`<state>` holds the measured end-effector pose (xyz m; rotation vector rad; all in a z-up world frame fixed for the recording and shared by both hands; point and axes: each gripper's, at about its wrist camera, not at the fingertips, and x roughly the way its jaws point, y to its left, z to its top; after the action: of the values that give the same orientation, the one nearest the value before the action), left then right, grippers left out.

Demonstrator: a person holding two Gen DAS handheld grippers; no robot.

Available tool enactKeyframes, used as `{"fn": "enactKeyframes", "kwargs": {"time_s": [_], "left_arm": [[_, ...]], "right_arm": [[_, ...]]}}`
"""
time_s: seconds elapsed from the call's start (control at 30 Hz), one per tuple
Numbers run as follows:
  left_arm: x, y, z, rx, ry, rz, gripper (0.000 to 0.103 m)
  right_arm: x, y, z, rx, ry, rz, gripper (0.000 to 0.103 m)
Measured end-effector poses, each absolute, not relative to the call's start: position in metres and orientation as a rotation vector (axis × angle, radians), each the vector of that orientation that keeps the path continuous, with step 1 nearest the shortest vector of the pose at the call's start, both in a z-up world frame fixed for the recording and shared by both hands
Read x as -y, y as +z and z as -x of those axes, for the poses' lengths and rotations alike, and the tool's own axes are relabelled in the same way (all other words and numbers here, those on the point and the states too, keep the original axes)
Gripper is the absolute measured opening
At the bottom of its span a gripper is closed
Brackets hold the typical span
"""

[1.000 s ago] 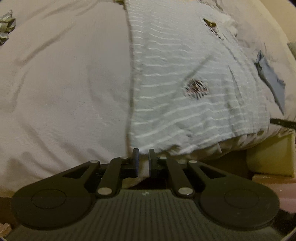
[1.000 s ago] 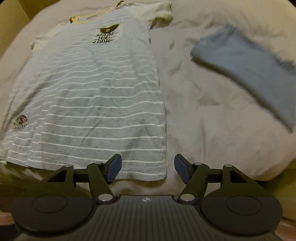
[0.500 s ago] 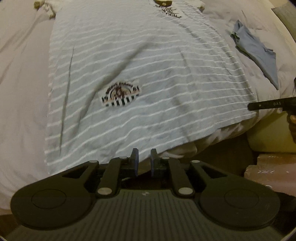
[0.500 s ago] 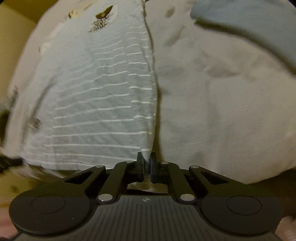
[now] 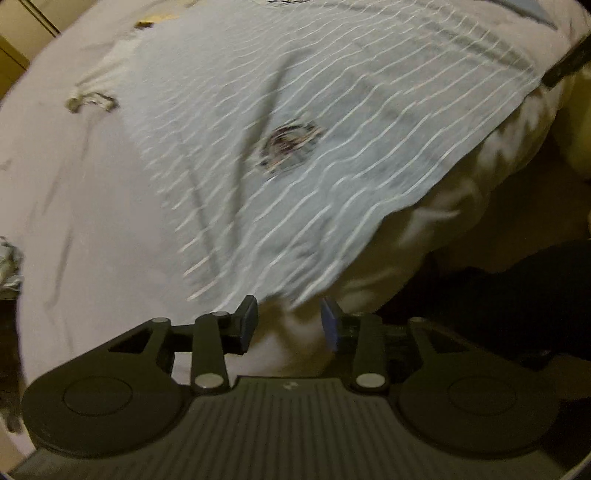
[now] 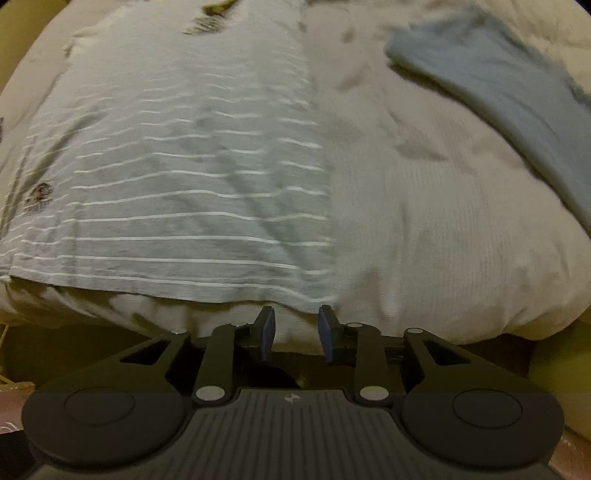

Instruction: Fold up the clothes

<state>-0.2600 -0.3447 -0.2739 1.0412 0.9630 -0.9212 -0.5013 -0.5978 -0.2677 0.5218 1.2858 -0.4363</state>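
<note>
Both tools stand with their fingers apart and nothing between them. The left tool (image 5: 289, 320) hovers just off the near left corner of the striped shirt's (image 5: 332, 122) hem, its pads short of the cloth. The right tool (image 6: 296, 329) sits just below the near right corner of the same hem, likewise touching nothing as far as the view shows.

Outward from the tools, the striped shirt (image 6: 177, 166) lies spread face up on the bed (image 6: 424, 229), grey with thin white lines, its hem along the near edge of the mattress and its collar far off at the top. A small round patch (image 5: 288, 147) shows low on the front, and a printed chest mark (image 6: 203, 26) near the neck. The cloth is flat but for a few long creases across the middle; no side, sleeve or hem is turned over yet.

Beyond the shirt's right edge, well apart from it, a blue garment (image 6: 491, 85) rests on the bed, seemingly already folded into a narrow strip, though motion blur leaves that uncertain.

By my reading, the shirt is laid out and smoothed, and every fold on it is left to do. With a tool at each bottom corner, the likely first step is to take the hem and carry it up toward the collar.
</note>
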Motion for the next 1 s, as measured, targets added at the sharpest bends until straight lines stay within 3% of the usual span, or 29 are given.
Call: {"fn": "enactKeyframes", "kwargs": {"time_s": [0.07, 0.2, 0.43, 0.6, 0.7, 0.8, 0.87, 0.9, 1.0], "left_arm": [[0.334, -0.280, 0.268, -0.857, -0.947, -1.150, 0.038], [0.312, -0.289, 0.264, -0.772, -0.975, -1.207, 0.042], [0.271, -0.279, 0.186, -1.072, -0.995, -0.508, 0.046], [0.264, -0.292, 0.152, -1.075, -1.122, -0.292, 0.047], [0.264, -0.317, 0.126, -1.235, -1.133, -0.094, 0.047], [0.262, -0.335, 0.110, -1.438, -1.176, 0.106, 0.040], [0.261, -0.333, 0.110, -1.509, -1.211, 0.112, 0.013], [0.261, -0.330, 0.110, -1.532, -1.226, 0.105, 0.007], [0.253, -0.321, 0.109, -1.558, -1.229, 0.133, 0.005]], "right_arm": [[0.576, -0.261, 0.489, -1.269, -0.404, -0.479, 0.041], [0.526, -0.259, 0.454, -1.254, -0.318, -0.402, 0.047], [0.438, -0.261, 0.406, -1.247, -0.112, -0.179, 0.052], [0.401, -0.267, 0.390, -1.256, -0.041, -0.119, 0.054], [0.391, -0.267, 0.386, -1.252, -0.046, -0.112, 0.054], [0.374, -0.268, 0.379, -1.226, -0.033, -0.015, 0.057], [0.360, -0.270, 0.372, -1.195, -0.012, 0.096, 0.069], [0.353, -0.273, 0.368, -1.181, 0.009, 0.145, 0.070], [0.332, -0.286, 0.355, -1.142, 0.079, 0.292, 0.070]]}}
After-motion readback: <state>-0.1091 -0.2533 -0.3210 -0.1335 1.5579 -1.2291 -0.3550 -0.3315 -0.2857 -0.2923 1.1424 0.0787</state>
